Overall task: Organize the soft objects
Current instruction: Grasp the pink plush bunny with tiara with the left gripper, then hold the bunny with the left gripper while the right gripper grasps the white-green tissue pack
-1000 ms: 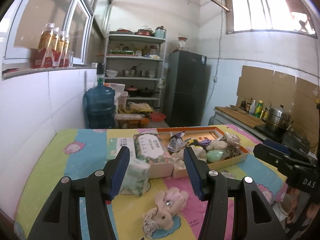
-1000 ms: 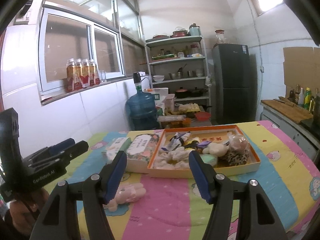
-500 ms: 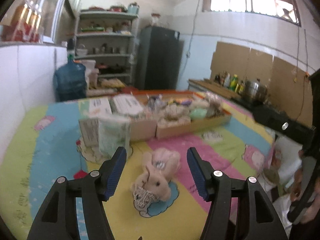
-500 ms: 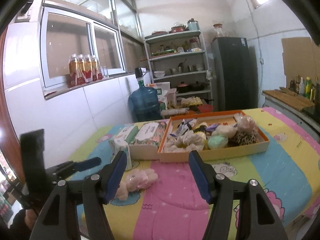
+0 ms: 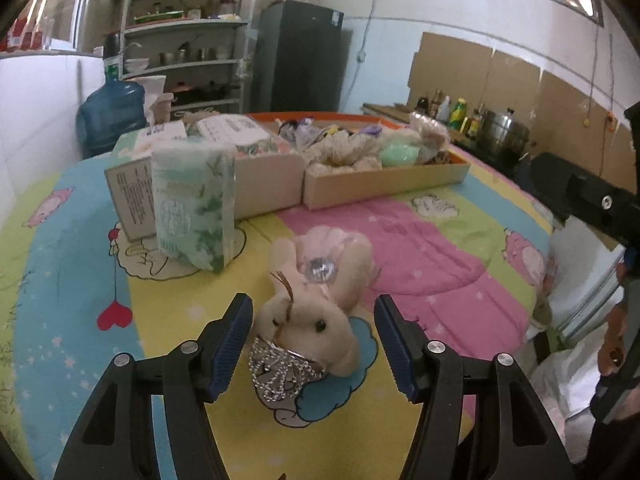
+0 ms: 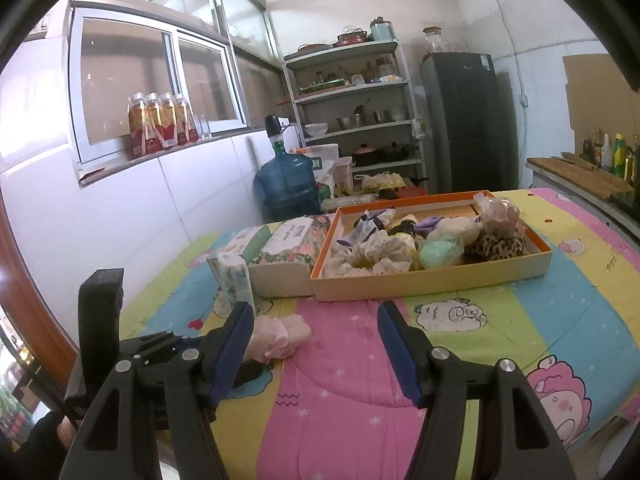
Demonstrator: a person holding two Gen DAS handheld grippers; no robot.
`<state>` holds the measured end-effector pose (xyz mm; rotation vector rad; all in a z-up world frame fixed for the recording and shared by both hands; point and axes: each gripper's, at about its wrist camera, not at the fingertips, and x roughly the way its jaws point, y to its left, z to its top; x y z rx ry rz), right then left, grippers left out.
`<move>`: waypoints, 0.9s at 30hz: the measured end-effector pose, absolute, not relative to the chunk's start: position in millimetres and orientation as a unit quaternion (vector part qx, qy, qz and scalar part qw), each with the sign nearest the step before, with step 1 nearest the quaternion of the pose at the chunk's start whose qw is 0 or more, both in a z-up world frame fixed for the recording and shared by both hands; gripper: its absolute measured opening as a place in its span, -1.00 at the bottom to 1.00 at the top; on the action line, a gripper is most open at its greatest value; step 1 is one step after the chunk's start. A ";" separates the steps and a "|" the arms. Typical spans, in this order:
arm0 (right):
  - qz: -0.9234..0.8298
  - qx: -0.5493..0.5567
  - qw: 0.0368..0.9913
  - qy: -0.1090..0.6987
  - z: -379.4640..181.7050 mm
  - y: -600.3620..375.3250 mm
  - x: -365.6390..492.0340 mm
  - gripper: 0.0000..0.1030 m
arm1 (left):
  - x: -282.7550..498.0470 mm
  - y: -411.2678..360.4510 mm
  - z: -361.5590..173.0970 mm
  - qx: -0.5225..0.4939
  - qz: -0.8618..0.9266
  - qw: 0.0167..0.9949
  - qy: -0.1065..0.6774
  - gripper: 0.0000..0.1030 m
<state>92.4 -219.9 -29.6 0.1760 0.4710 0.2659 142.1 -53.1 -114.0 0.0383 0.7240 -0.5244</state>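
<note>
**A:** Plush rabbit (image 5: 316, 300) was what we had right under the left gripper (image 5: 314, 338). It lay on its side on the cartoon-print tablecloth (image 5: 432, 240), cream-pink fur, a black bead eye, its head toward the camera and sitting over a blue cloud in the print.

**B:** We also noted a silver beaded crown (image 5: 280, 368) at its head and a round sparkly stone (image 5: 320, 268) on its body. How did the fingers stand?

**A:** Spread wide, one blue pad on each side of the head, and we saw a gap on both sides, so nothing was pinched.

**B:** From the right wrist view we saw the same toy (image 6: 280, 334) as a pale pink lump, partly behind the right gripper's (image 6: 316, 344) left finger. That tool was spread too, hovering over the pink stripe of the cloth with nothing between its pads.

**A:** Behind the rabbit we had a green-leaf tissue pack (image 5: 194, 204) standing upright, just beside a low beige box (image 5: 264, 180) of more tissue packs.

**B:** And touching that box on its right, the orange-rimmed tray (image 6: 436, 276) held the other soft things: lace scrunchies (image 6: 372, 256), a mint green pad (image 6: 440, 252), a leopard-print scrunchie (image 6: 496, 246). The rabbit sat well apart from it, nearer the table's front edge.
</note>
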 end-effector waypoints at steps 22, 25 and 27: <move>0.157 0.097 0.948 0.260 -47.9 -210.7 107.4 0.25 | 116.2 -16.0 -114.6 -0.080 -0.243 0.917 0.305 -0.10; 0.185 0.115 0.938 0.269 -51.2 -206.5 113.7 0.25 | 101.2 -4.0 -103.2 -0.079 -0.217 0.934 0.273 -0.10; 0.199 0.123 0.933 0.273 -53.4 -201.0 117.6 0.25 | 91.9 3.7 -93.9 -0.071 -0.190 0.947 0.251 -0.10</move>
